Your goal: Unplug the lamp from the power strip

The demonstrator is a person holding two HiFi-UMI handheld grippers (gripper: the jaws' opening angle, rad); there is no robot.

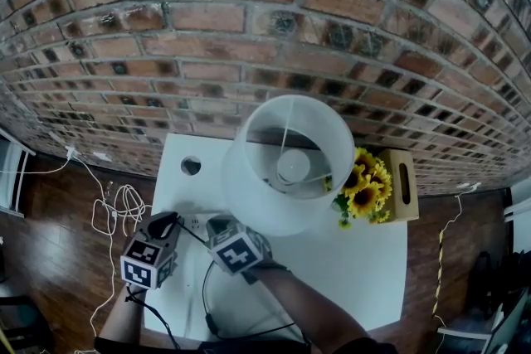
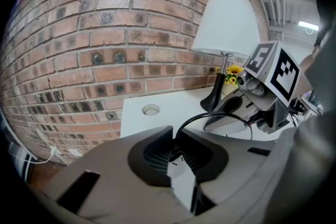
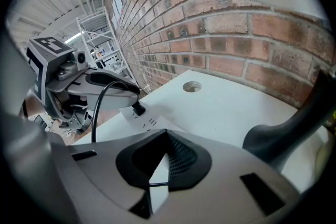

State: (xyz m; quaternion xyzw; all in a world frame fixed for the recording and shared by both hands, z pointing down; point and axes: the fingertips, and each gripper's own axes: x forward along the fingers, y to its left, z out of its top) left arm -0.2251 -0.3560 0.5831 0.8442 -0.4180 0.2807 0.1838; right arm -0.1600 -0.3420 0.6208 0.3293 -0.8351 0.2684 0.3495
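- Left gripper [image 2: 176, 149] pinches the black plug [image 3: 138, 108], apparently still seated in the power strip [image 3: 152, 123] near the tabletop's [image 1: 365, 261] left edge.
- Right gripper [image 3: 164, 157], jaws pressed together, sits over the power strip.
- Pull-out remains.

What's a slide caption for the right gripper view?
Left gripper gripping the black plug at the white power strip, brick wall behind.

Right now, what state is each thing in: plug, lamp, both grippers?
lamp plug: seated in the power strip.
lamp: upright; lit or not, cannot tell.
left gripper: shut on the lamp plug.
right gripper: jaws near together over the power strip; grip unclear.
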